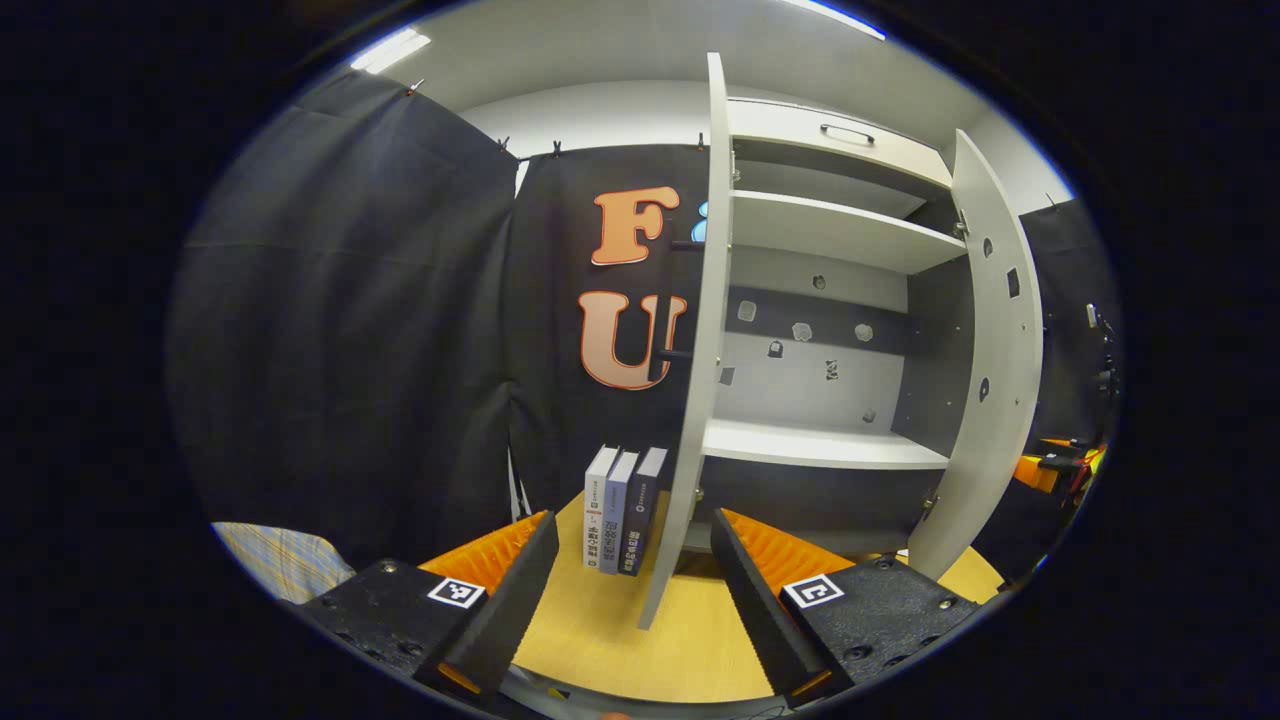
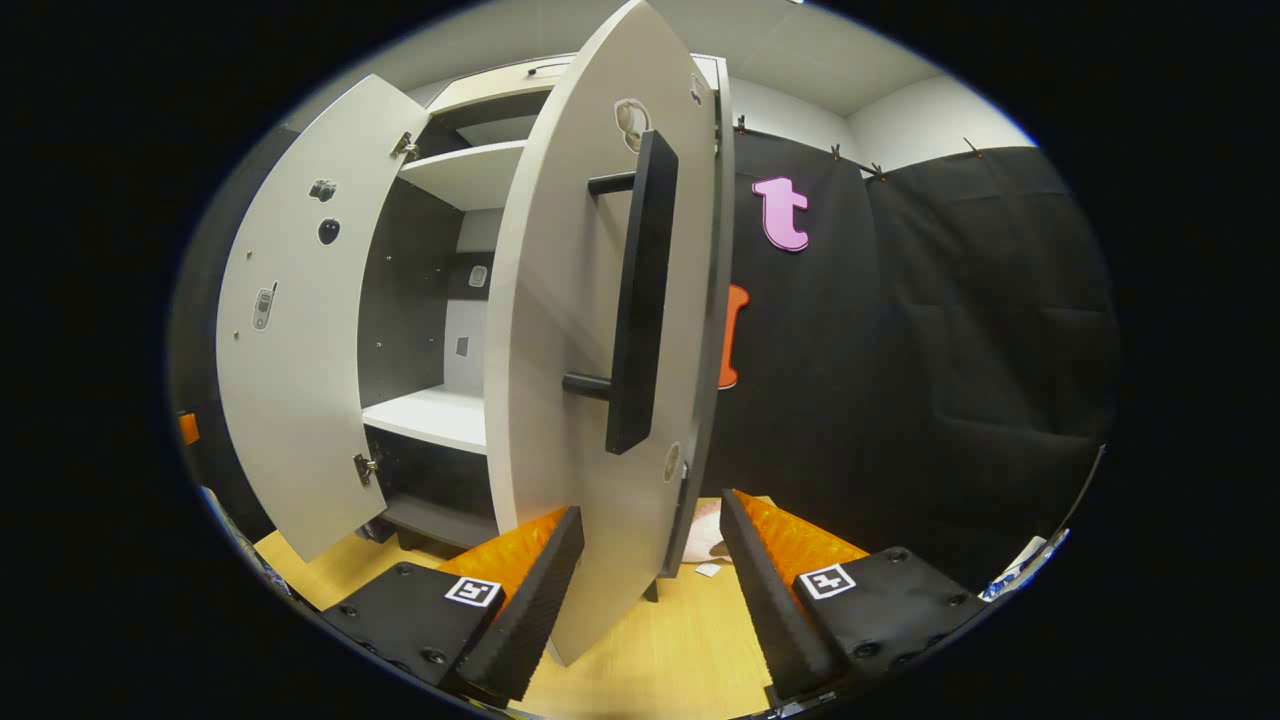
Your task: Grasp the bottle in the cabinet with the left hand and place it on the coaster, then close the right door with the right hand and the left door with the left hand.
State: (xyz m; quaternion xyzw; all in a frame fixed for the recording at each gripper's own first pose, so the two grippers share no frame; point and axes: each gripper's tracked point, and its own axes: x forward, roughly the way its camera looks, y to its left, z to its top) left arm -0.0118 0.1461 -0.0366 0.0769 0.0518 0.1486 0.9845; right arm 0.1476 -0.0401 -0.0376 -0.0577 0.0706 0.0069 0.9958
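Observation:
The white cabinet (image 1: 830, 450) stands on the wooden table with both doors swung out, and the shelves I see are bare. The left door (image 1: 700, 330) faces me edge-on in the left gripper view. Its bottom corner hangs between the fingers of my left gripper (image 1: 640, 600), which is open. The right door (image 2: 560, 330), with its long black handle (image 2: 640, 290), is close in front in the right gripper view. My right gripper (image 2: 650, 590) is open, and the door's lower edge sits between its fingers. A pale flat thing (image 2: 705, 535) lies half hidden behind that door.
Three books (image 1: 620, 510) stand upright on the table (image 1: 640, 650) just left of the left door. A checked cloth (image 1: 280, 560) lies at the lower left. The right door (image 1: 990, 350) and left door (image 2: 290, 350) jut out toward me. Black cloth walls close the booth.

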